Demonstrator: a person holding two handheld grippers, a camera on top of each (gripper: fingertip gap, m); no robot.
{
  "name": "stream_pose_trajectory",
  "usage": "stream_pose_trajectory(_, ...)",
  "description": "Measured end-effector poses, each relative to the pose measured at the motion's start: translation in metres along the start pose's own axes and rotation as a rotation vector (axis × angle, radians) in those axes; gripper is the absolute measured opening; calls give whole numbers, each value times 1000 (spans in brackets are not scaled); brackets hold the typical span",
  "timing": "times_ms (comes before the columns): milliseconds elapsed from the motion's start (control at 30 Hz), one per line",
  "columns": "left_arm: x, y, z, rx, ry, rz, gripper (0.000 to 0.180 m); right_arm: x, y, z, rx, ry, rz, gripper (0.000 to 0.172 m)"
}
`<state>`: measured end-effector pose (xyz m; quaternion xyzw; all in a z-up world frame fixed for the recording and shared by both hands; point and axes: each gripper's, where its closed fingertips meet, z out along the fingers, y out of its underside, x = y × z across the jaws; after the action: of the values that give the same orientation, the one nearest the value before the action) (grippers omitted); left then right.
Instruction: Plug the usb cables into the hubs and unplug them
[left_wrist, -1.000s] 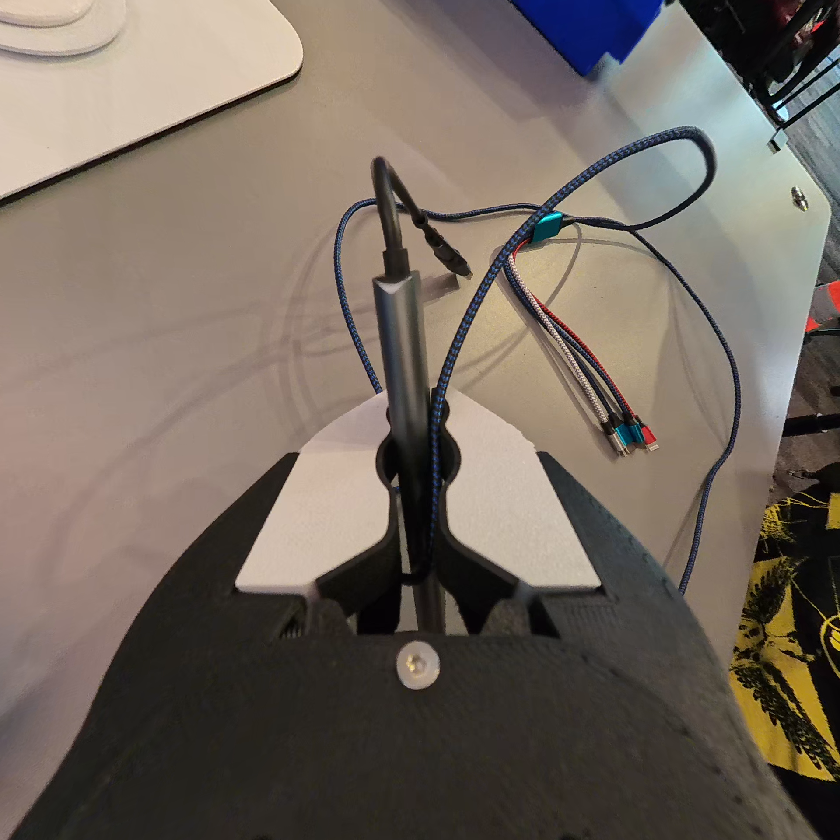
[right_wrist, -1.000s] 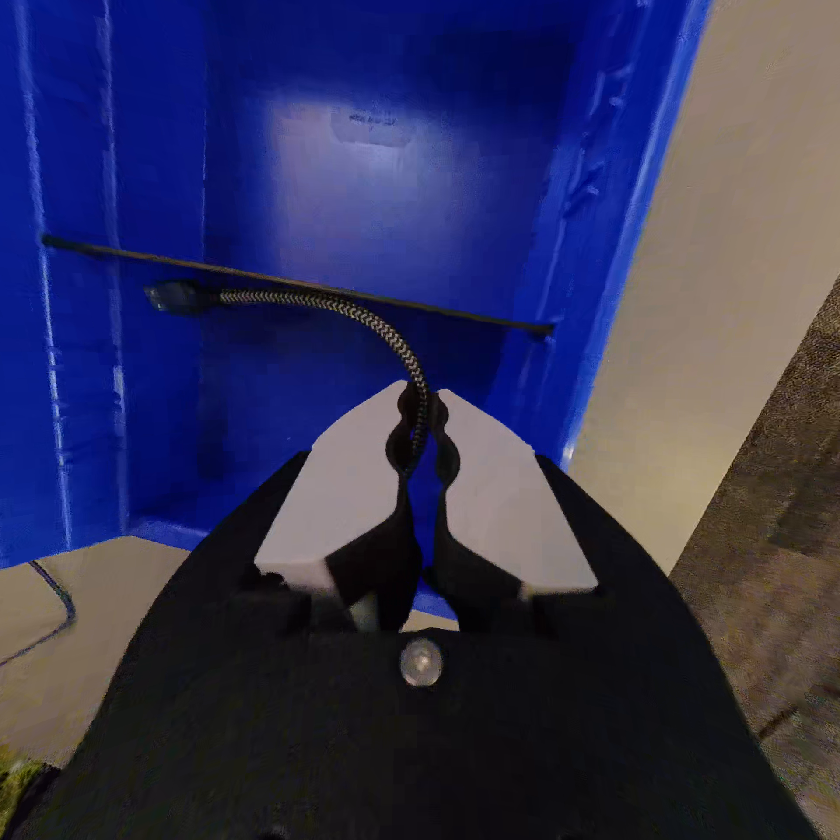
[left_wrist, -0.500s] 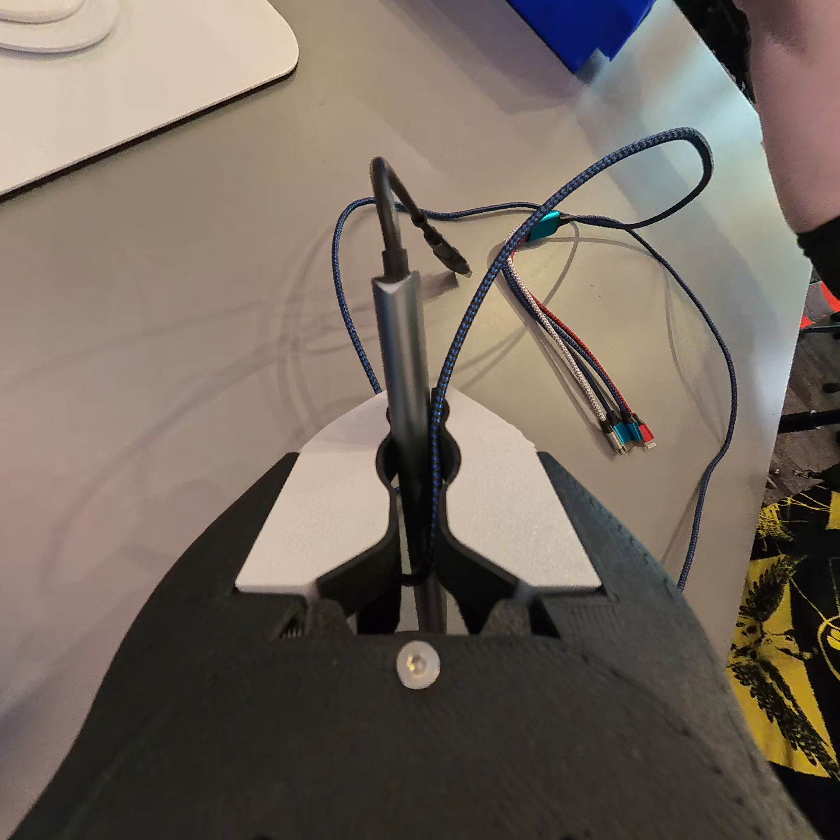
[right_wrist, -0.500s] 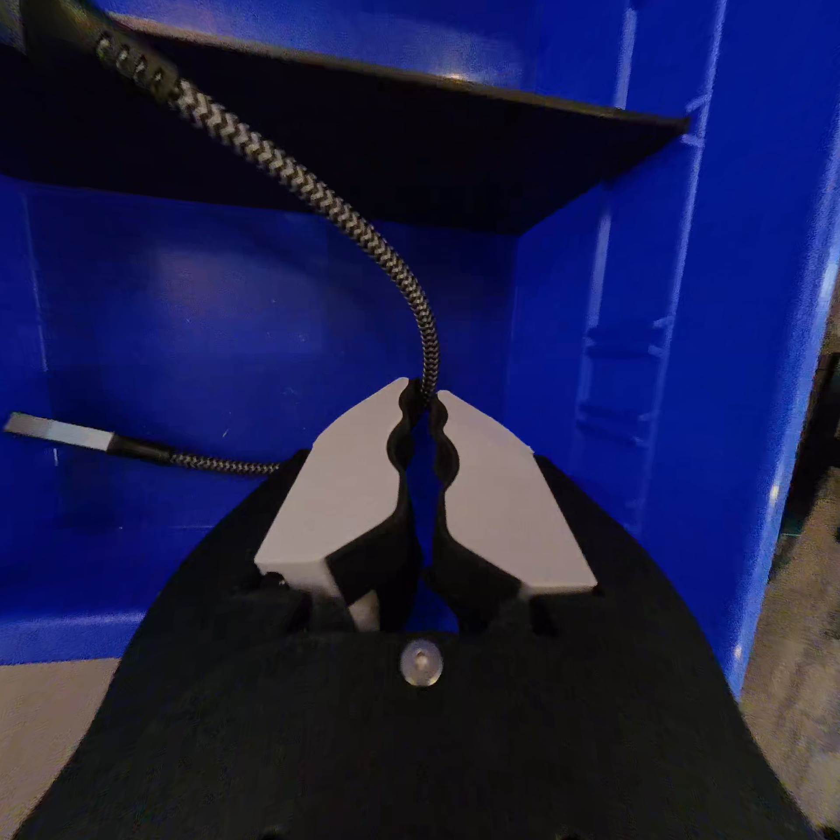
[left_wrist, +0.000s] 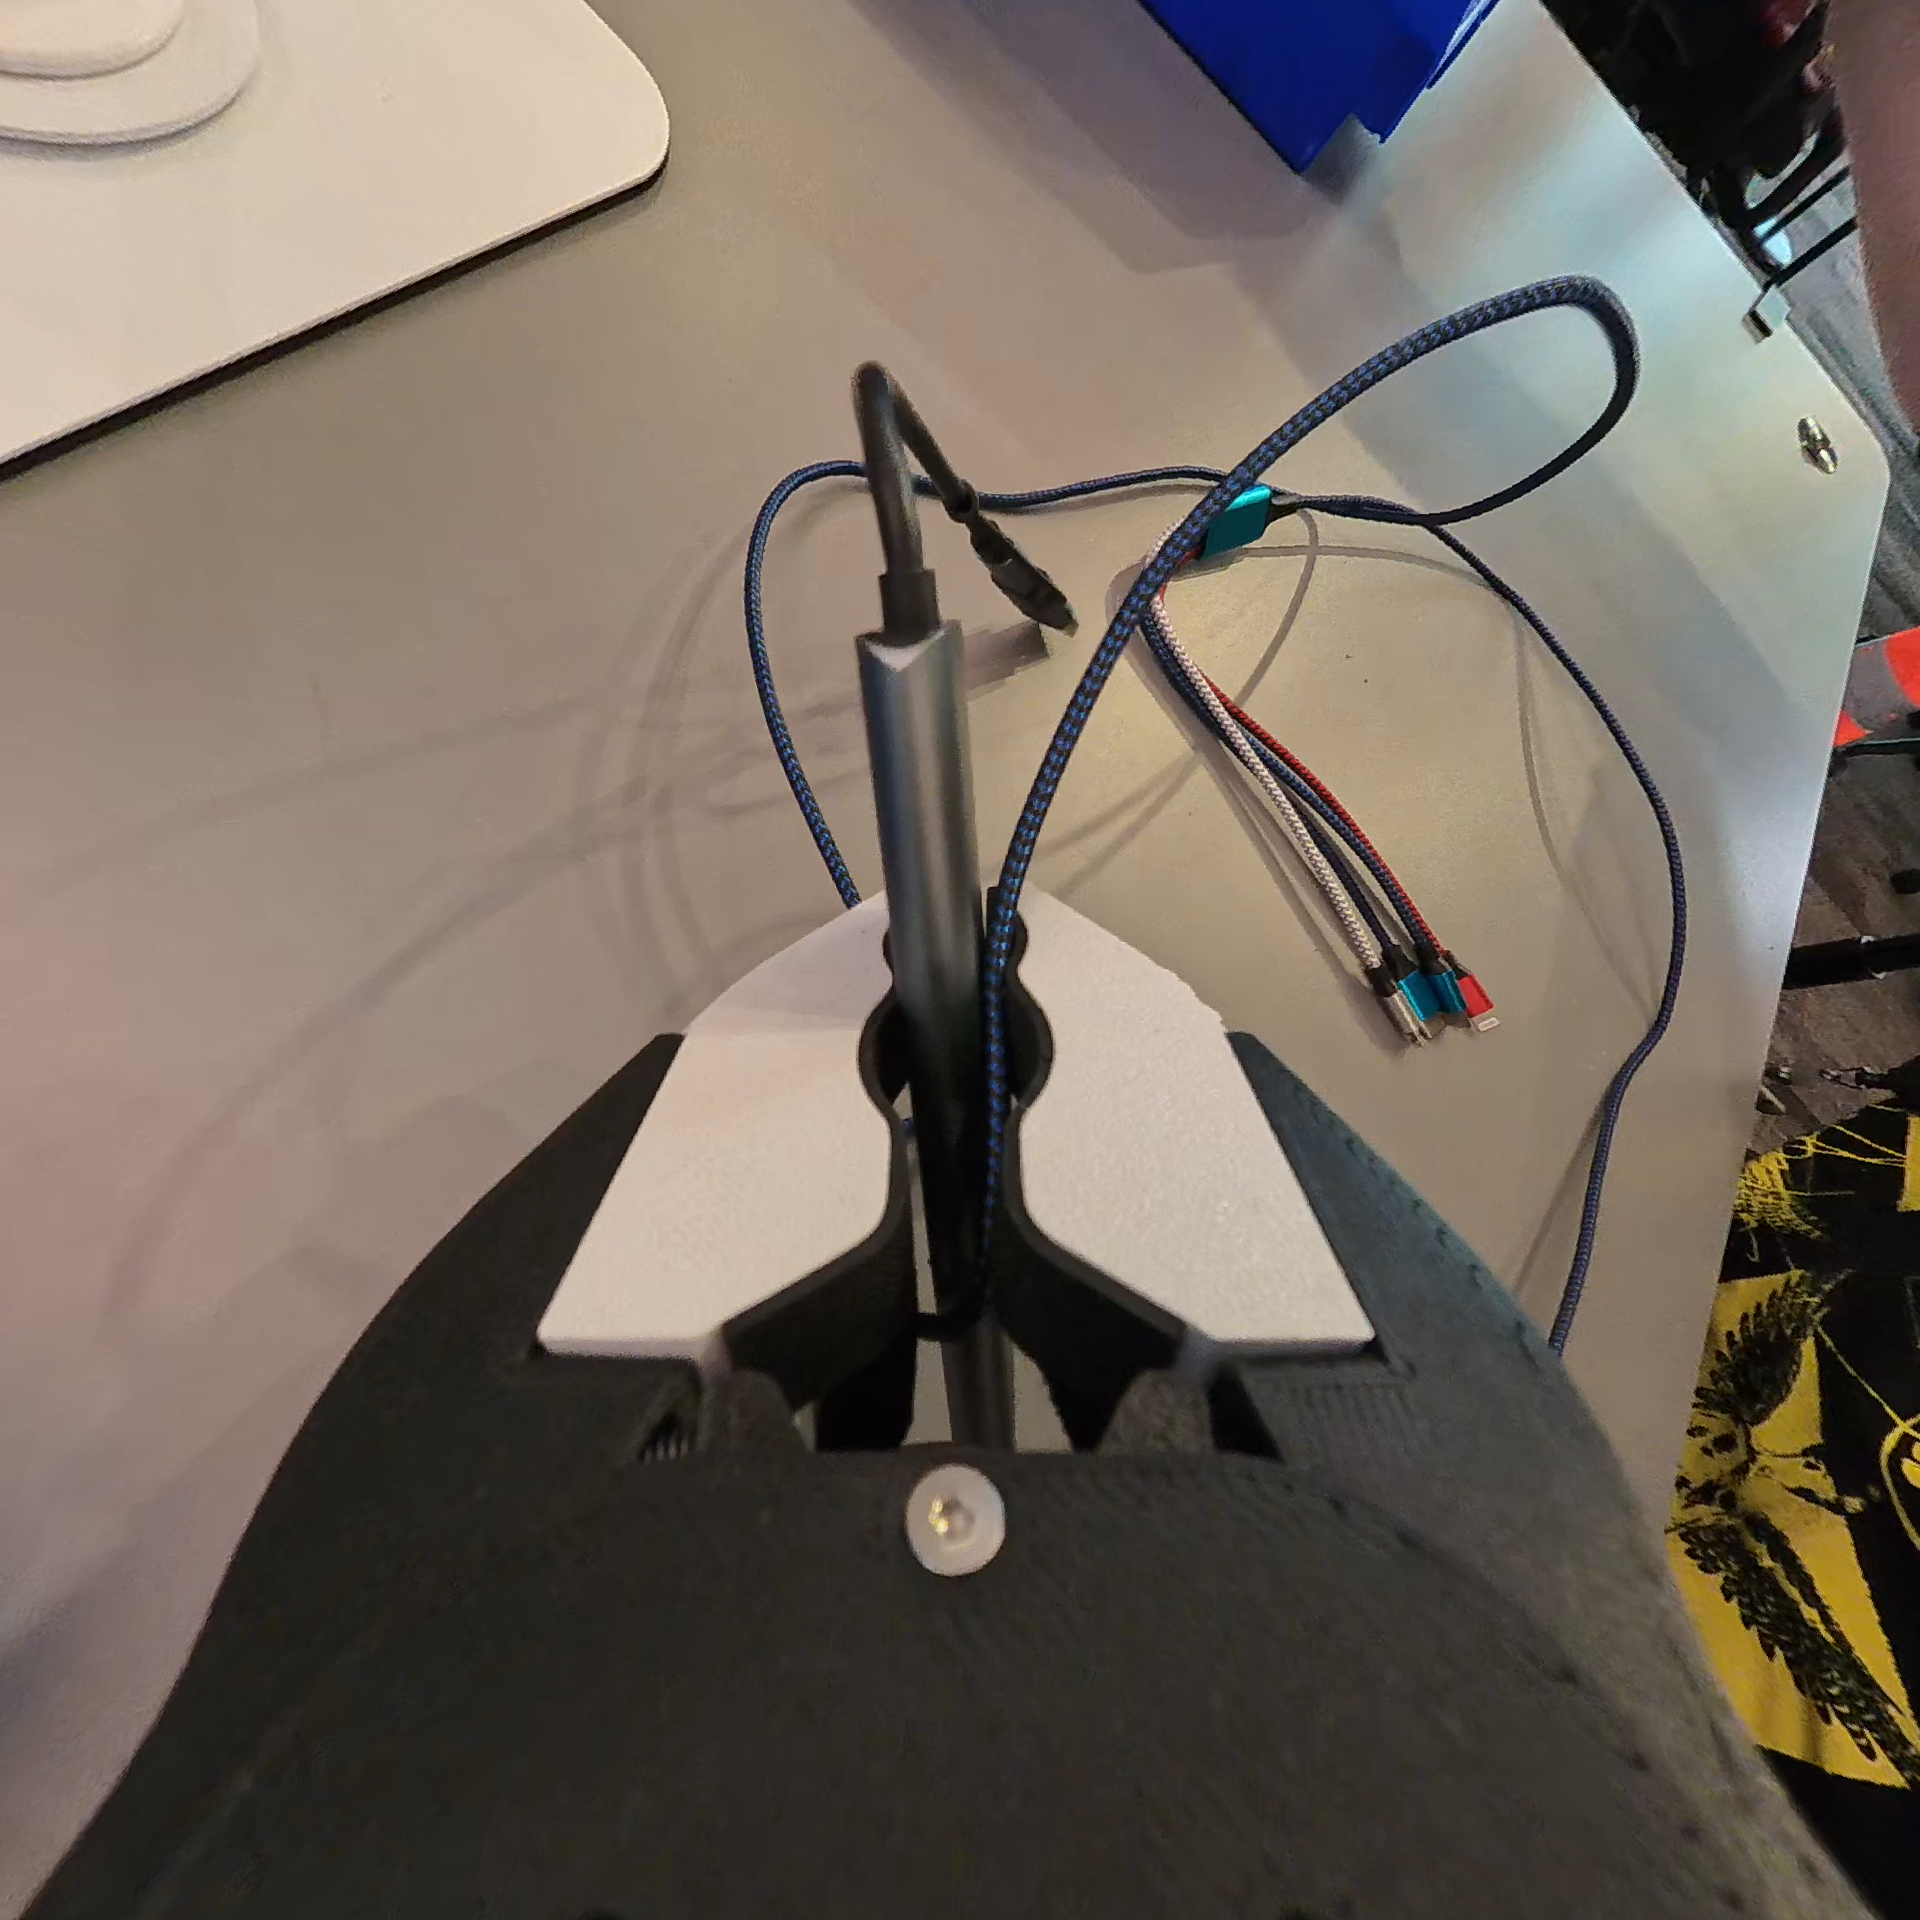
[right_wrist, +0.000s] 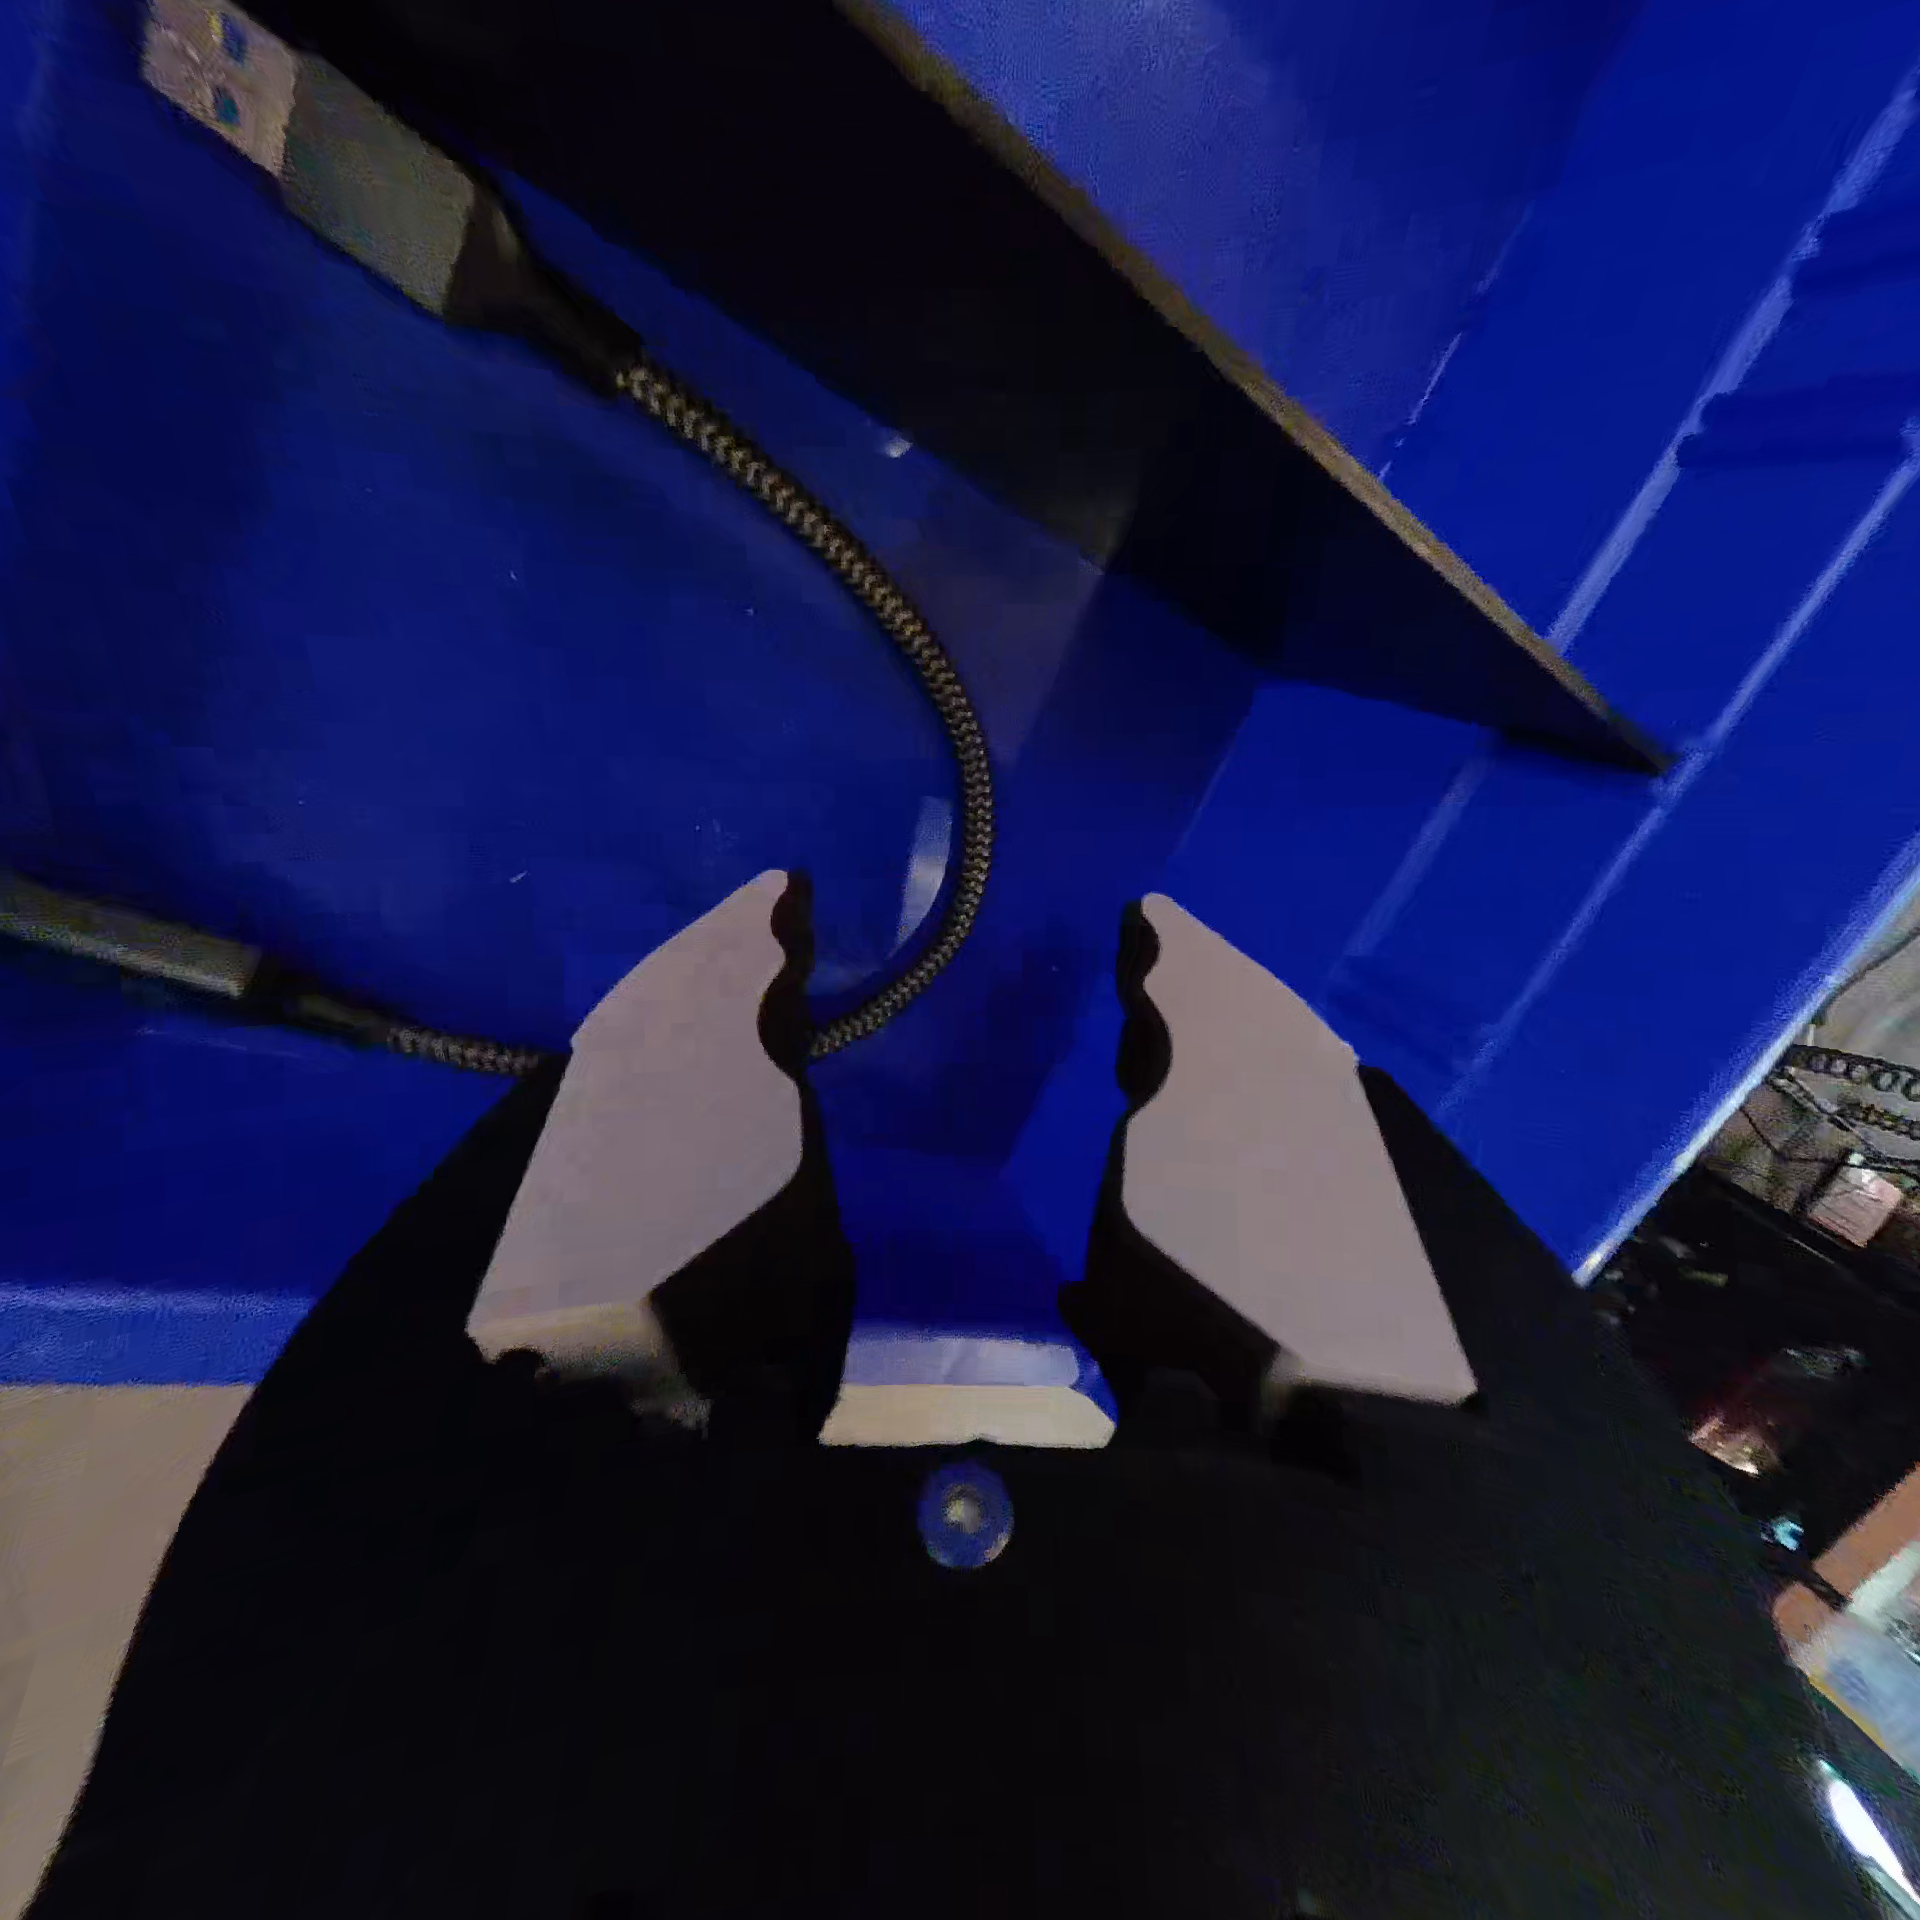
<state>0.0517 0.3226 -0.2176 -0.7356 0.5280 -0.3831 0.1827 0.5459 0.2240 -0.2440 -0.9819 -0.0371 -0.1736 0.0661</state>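
1. Blue bin (right_wrist: 1558, 312): moulded plastic, glossy, ribbed walls, a dark flat divider (right_wrist: 1143, 364) across it. It fills the right wrist view; half a second ago the right gripper (right_wrist: 961, 914) was pinched on the black-and-tan braided cable (right_wrist: 935, 665) over this bin, and now its white fingers (right_wrist: 665, 1122) stand wide apart. The cable lies loose in the bin, curving past the left pad, no longer clamped. Judgement: this cable has been dropped off, finished with.

2. Grey table (left_wrist: 416, 727): matte, smooth, faintly streaked. A white rounded mat (left_wrist: 312, 156) sits at its far left corner, and a corner of the bin shows at the far edge. No change here across the last second.

3. Left gripper (left_wrist: 940, 935): unchanged, closed on the grey hub (left_wrist: 914, 790), a slim metal bar with bevelled end, held pointing away from the camera. A blue-black braided cable (left_wrist: 1060, 769) runs into the jaws beside the hub; whether its plug is seated in a port I cannot tell.

4. That cable loops over the table to a teal splitter (left_wrist: 1231, 525), from which white, navy and red braided tails (left_wrist: 1330, 831) fan out to small metal-tipped plugs (left_wrist: 1434, 1003).

5. Hub's own lead (left_wrist: 894, 468): short, smooth black rubber, arching over to a small plug hanging near the table.

6. Braided cable ends in the bin: a silver rectangular USB plug (right_wrist: 301, 156) top left; second connector (right_wrist: 125, 940) at left edge, blurred.

7. Judgement: right gripper is free for the blue cable next.
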Motion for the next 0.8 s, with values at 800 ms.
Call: stream_pose_trajectory(800,65,-7,5,-85,38,375,12,-384,-107,-238,840,-888,-719,33)
